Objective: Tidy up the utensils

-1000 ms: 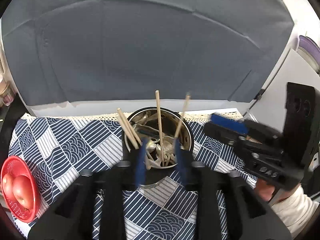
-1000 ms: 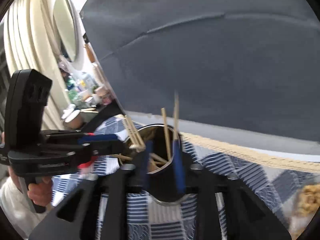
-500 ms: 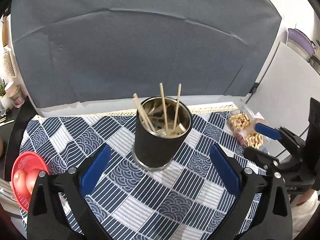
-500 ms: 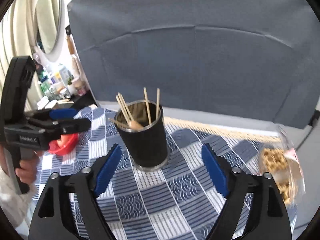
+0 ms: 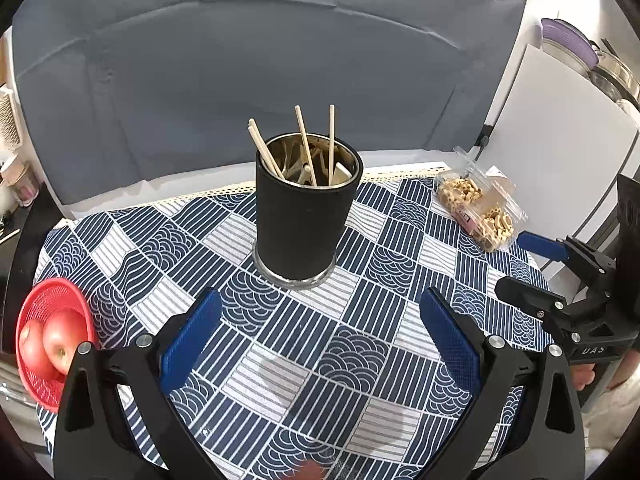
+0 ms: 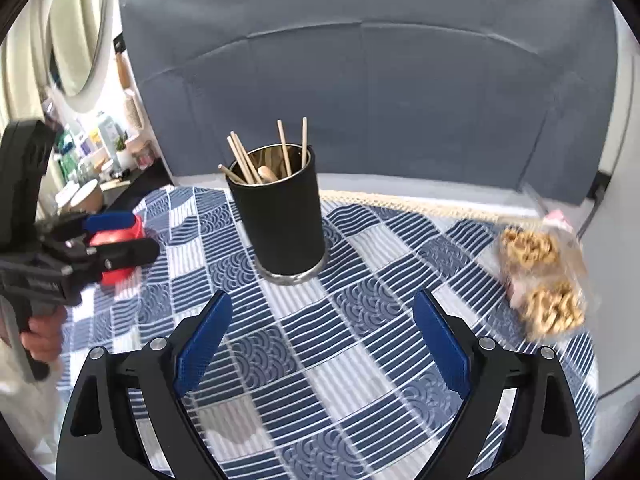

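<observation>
Chopsticks (image 5: 304, 148): 4 | holder (image 5: 305, 220): 1 | apples (image 5: 52, 346): 2

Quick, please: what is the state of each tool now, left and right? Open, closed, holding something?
Left tool: open, holding nothing.
Right tool: open, holding nothing.

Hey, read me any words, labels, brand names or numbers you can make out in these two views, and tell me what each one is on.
"DAS": pale letters on the black body of the right tongs, seen from the left wrist view; more letters may be cut off.
Pale lettering on the left tongs body in the right wrist view: too blurred to read.
Pink label on the snack bag: too small to read.
Bottles and jars on the shelf: labels unreadable.
</observation>
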The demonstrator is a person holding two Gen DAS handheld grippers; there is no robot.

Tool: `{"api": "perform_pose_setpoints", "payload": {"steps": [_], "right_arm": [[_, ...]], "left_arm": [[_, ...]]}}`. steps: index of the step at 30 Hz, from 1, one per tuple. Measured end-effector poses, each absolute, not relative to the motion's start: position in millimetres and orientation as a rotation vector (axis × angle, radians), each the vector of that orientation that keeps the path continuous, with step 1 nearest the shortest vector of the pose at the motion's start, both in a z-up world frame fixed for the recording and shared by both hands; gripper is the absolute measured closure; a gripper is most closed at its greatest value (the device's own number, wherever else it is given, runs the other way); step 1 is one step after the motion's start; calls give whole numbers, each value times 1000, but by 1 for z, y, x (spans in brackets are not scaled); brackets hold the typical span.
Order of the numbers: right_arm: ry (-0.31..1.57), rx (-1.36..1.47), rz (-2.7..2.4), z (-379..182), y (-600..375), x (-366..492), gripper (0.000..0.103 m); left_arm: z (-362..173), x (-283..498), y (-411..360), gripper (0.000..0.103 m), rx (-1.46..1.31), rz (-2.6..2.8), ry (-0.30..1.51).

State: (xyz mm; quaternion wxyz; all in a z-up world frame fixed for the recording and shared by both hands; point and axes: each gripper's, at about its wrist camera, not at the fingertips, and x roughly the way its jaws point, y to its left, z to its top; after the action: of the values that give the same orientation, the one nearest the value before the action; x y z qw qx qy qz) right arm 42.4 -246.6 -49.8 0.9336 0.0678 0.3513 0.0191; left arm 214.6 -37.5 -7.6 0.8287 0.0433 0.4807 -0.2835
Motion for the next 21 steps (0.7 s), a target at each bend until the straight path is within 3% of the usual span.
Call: {"api": "perform_pose_setpoints", "payload": {"steps": [6,21], "right_arm": [[746,131,49,-59,-229,27,15],[857,133,67,-85,-219,-30,15]], "left_arm": [[-8,179,-43,6,156,-538,1001],[-30,111,-24,6,203,-409,1203]]}}
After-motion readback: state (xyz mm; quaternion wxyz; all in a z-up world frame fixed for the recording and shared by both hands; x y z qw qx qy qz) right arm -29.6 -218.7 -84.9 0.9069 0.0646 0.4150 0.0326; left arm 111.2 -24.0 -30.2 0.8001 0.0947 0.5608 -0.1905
